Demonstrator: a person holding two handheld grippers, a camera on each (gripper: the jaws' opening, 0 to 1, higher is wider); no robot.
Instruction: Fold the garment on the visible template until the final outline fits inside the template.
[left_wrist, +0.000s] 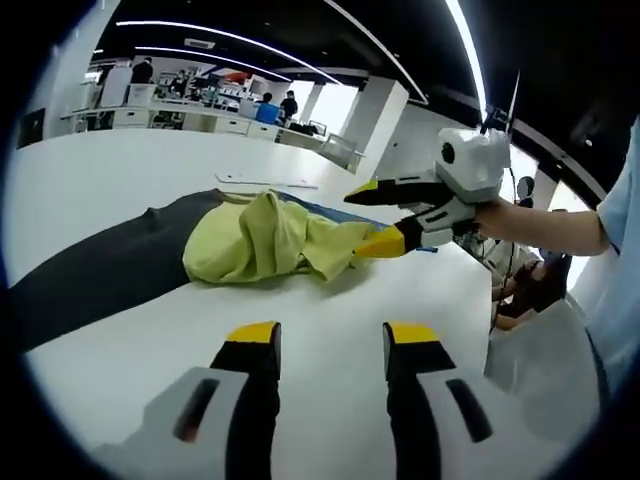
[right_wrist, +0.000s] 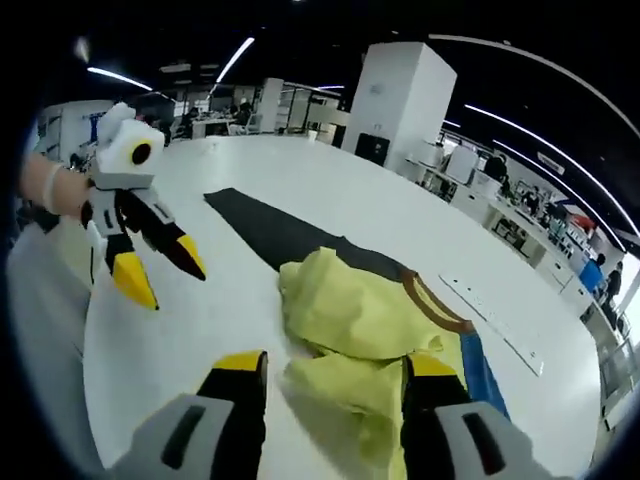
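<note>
Clearly early: the yellow garment (right_wrist: 370, 330) lies bunched on the dark template (right_wrist: 270, 232); my right gripper (right_wrist: 335, 375) is spread around its near edge, my left gripper (left_wrist: 330, 340) spread over bare table (left_wrist: 330, 300); folding remains

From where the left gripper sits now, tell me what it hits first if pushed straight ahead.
Probably bare white table, then the crumpled yellow garment. The left gripper is open and aimed at it; depth is hard to judge.
</note>
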